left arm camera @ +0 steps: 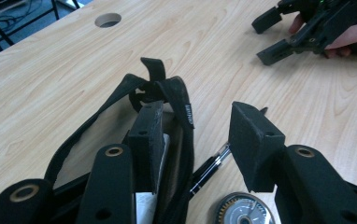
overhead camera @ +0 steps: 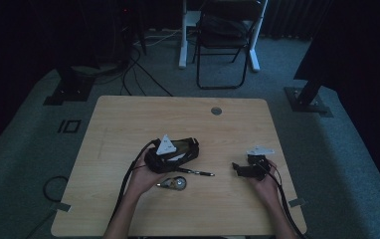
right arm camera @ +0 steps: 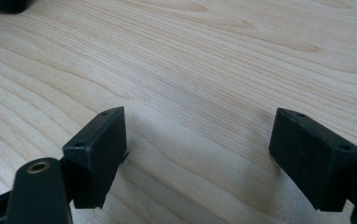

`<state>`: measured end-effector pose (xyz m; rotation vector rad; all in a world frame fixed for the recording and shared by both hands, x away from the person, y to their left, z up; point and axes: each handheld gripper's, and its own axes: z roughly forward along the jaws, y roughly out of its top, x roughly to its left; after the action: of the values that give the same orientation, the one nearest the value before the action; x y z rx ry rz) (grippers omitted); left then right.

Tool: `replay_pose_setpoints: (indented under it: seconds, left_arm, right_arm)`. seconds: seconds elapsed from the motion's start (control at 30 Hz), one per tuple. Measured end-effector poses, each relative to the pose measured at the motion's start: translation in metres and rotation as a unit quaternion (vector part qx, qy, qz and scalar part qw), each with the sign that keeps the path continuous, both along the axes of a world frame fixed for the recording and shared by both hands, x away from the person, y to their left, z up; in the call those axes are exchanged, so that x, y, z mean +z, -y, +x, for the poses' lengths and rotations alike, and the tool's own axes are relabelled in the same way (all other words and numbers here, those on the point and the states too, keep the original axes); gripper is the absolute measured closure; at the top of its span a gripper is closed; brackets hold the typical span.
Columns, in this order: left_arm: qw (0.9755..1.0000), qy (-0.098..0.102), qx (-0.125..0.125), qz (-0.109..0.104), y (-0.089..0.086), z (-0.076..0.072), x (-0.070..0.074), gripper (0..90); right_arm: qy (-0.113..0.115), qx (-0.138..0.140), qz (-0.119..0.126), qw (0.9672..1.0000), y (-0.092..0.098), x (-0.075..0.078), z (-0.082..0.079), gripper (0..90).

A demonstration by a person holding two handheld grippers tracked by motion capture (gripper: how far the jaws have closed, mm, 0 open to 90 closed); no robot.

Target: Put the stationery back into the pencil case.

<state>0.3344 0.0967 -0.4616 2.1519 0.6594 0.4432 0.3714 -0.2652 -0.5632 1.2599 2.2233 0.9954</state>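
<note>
The left hand-held gripper point(left arm camera: 197, 149) sits at a black pouch point(left arm camera: 120, 112) near the middle of the tabletop point(overhead camera: 128, 119). One jaw is down inside the pouch's open mouth, and the other is outside it. The jaws stand apart and do not squeeze the pouch wall. A pen point(left arm camera: 209, 168) lies just beside the pouch, under the jaws. A small round metal thing point(left arm camera: 244, 212) lies close to the pen. The right hand-held gripper point(right arm camera: 197, 158) rests well apart on the right side. Its jaws are wide open over bare wood with nothing between them.
</note>
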Motion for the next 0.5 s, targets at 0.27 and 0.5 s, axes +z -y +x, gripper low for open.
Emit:
replay_pose_setpoints:
  seconds: [0.27, 0.5]
  left_arm:
    - [0.9999, -0.006, -0.008, -0.003, 0.0, -0.005, -0.003, 54.9]
    - [0.9997, -0.015, -0.018, -0.002, 0.0, -0.01, -0.01, 49.8]
  right_arm:
    - [0.0, 0.0, 0.0, 1.0, 0.0, 0.0, 0.0, 19.0]
    - [0.0, 0.0, 0.0, 1.0, 0.0, 0.0, 0.0, 19.0]
